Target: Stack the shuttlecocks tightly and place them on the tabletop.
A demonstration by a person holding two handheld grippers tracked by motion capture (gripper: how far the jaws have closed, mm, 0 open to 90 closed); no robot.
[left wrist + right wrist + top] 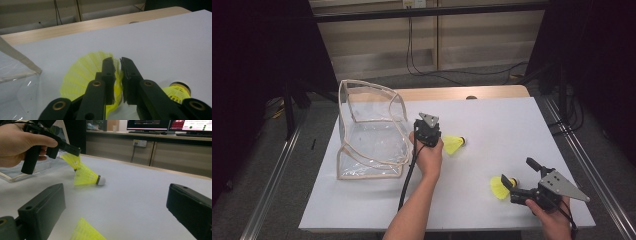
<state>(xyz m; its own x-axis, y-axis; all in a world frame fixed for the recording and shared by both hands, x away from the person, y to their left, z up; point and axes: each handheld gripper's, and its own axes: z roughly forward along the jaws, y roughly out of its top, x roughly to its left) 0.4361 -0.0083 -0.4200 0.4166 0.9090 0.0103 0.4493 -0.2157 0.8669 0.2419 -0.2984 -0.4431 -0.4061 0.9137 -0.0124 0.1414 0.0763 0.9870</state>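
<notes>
Nearest me, my right gripper (523,186) stood with its jaws wide apart around the near shuttlecock (500,187), which lay on the white table (512,125) between them with nothing yet touching its yellow skirt. Farther out, my left gripper (432,134) had its jaws closed on the skirt of the far shuttlecock (454,144), whose cork seemed to rest on the table, though I could not be sure. I judged myself mid-pickup, one shuttlecock pinched and the other only bracketed. Beyond lay the clear bag (371,131), mouth up at the table's left. Next, I reckoned, came lifting the pinched one gently over that rim without crushing its skirt.
</notes>
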